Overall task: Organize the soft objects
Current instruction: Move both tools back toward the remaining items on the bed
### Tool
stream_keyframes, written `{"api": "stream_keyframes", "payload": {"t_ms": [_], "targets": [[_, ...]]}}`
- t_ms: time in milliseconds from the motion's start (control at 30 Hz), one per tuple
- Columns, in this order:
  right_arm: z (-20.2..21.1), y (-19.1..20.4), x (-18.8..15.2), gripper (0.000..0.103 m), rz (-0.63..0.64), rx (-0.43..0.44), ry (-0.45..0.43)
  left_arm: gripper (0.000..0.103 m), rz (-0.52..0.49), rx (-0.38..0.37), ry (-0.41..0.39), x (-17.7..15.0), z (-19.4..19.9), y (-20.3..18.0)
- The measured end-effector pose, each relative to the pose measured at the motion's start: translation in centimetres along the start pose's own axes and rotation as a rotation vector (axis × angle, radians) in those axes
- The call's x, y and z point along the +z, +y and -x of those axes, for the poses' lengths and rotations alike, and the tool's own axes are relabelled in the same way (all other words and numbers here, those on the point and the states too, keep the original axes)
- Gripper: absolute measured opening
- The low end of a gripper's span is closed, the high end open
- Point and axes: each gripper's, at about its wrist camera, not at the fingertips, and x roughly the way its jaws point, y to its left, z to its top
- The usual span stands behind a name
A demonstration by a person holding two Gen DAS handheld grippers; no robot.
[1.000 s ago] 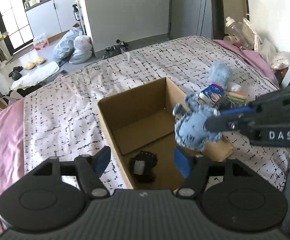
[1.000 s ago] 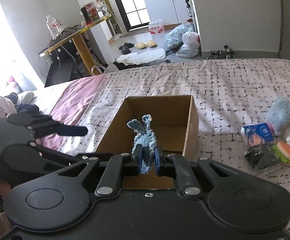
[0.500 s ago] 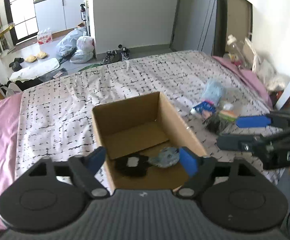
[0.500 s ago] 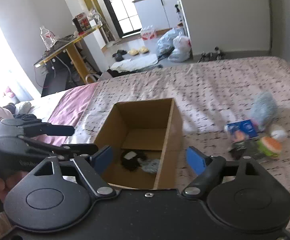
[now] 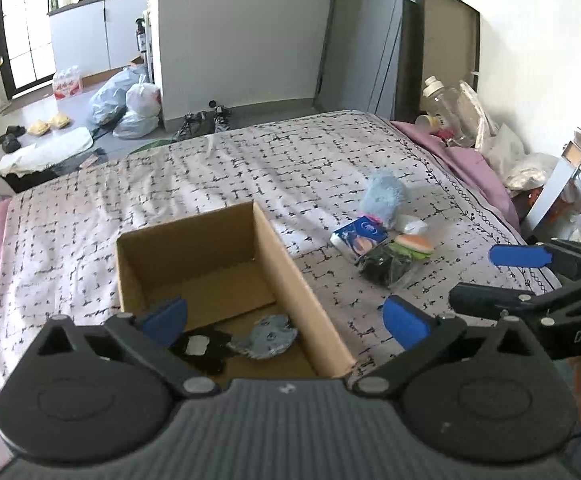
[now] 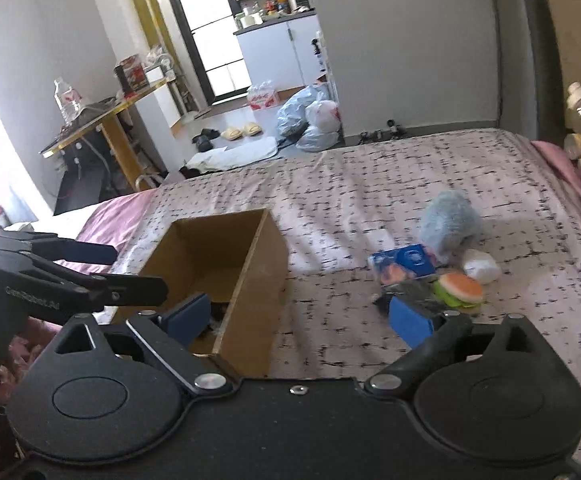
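An open cardboard box (image 5: 290,276) stands on the patterned bed; it also shows in the right wrist view (image 6: 246,280). Inside lie a blue plush toy (image 5: 264,336) and a black soft item (image 5: 200,350). To the right lies a pile: a fluffy blue plush (image 5: 384,196), a blue packet (image 5: 360,236), a burger toy (image 5: 414,245), a black bag (image 5: 386,268), a white ball (image 6: 480,266). My left gripper (image 5: 284,320) is open and empty over the box's near end. My right gripper (image 6: 298,316) is open and empty, between the box and the pile.
The bed (image 5: 194,176) has a pink edge on the left and right. A bottle and clutter (image 5: 446,120) stand at the far right by the headboard. Bags, shoes and slippers lie on the floor (image 5: 130,108) beyond the bed. A desk (image 6: 102,120) stands on the left.
My right gripper opened and let the blue plush toy drop into the box, then drew back to the right toward the pile. My left gripper stayed open and rose a little.
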Motion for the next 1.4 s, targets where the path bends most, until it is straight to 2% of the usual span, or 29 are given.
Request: {"api": "stream_keyframes", "payload": {"t_ms": [200,500,967,1133,1267,1400], "targets": [[0.7,-2.7,-0.6,0.103,-0.049,0.002,-0.003,0.103,-0.015,-0.028,0.027,0.9,-0.9,-1.8],[1.1,-6.8,-1.5,0.103,-0.135,-0.005,0.019,0.103,-0.083,-0.006,0.055,2.2,-2.7,-4.7],[0.5,-11.3,-1.6,0.103,-0.214,-0.048,0.036,0.102,-0.119,-0.066,0.084,4.1,-6.8,-7.4],[-0.1,-12.7,-1.5,0.103,-0.239,-0.066,0.043,0.100,-0.115,-0.088,0.101,4.8,-8.6,-8.1],[-0.8,-13.7,-1.3,0.103,-0.256,-0.066,0.046,0.093,-0.117,-0.100,0.118,5.1,-10.2,-8.7],[-1.4,-14.6,-1.2,0.103,-0.271,-0.071,0.044,0.082,-0.115,-0.098,0.138,5.4,-11.8,-9.2]]}}
